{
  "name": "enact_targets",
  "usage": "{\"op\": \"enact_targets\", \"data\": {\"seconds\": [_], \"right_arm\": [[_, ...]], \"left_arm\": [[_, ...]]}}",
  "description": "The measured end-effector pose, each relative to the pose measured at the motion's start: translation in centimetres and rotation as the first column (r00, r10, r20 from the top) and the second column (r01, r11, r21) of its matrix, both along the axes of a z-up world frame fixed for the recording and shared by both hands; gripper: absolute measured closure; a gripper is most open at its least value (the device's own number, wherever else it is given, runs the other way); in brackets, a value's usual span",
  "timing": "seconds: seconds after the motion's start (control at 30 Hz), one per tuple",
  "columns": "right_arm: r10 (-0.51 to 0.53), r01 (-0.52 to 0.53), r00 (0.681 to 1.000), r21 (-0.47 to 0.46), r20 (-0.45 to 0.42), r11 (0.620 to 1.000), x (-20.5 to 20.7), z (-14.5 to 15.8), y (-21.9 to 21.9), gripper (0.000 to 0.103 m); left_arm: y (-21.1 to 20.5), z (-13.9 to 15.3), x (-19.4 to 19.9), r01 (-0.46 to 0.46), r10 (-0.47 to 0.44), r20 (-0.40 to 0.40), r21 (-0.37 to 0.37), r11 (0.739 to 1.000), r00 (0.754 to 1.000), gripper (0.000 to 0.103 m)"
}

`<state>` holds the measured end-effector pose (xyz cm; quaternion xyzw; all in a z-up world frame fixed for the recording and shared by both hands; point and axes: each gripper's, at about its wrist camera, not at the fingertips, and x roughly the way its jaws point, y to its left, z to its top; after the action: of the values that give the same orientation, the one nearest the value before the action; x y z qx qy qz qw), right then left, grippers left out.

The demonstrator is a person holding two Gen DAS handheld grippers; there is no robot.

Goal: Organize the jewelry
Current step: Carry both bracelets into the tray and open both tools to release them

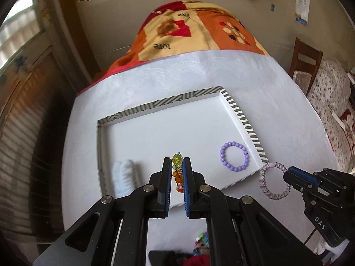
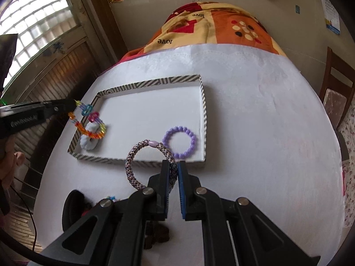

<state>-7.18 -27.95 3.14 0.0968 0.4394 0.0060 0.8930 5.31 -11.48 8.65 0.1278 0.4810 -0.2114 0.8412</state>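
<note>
A white tablecloth [image 2: 255,115] fills most of both views, and at its far edge lies an orange, red and cream blanket [image 2: 224,24] printed with hearts and the word "love", seen upside down. On the cloth sits a shallow white tray [image 2: 200,93] with a black-and-white striped rim, left of centre in the right wrist view. Inside the tray, a purple bead bracelet [image 2: 180,141] lies flat near its lower right corner, and a small white fuzzy lump [image 2: 89,143] rests in its lower left corner.

The right gripper [image 2: 174,173] is clenched on a braided pink-and-purple hair tie [image 2: 138,159], which hangs over the tray's near rim at the bottom centre. In the left wrist view this gripper enters from the lower right, its body marked "DAS".

The left gripper [image 1: 177,173] is clamped on a colourful plastic bead bracelet [image 2: 88,124], held above the tray's lower left corner. White lettering on its side is too blurred to read.

A wall calendar [image 1: 302,0] hangs upper right, its print illegible.
</note>
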Motion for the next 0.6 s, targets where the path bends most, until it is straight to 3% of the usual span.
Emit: {"op": "enact_targets", "data": {"seconds": [0.37, 0.6], "right_arm": [[-0.033, 0.033, 0.999, 0.012, -0.02, 0.999, 3.2, -0.9, -1.6, 0.095], [-0.028, 0.029, 0.999, 0.009, -0.045, 1.0, 4.7, -1.7, -2.0, 0.095]], "left_arm": [[-3.1, -3.0, 3.2, 0.003, -0.002, -0.056, 0.023, 1.0, 0.998, 0.103], [-1.6, -7.0, 4.7, -0.052, 0.06, -0.13, 0.063, 0.997, 0.99, 0.103]]}}
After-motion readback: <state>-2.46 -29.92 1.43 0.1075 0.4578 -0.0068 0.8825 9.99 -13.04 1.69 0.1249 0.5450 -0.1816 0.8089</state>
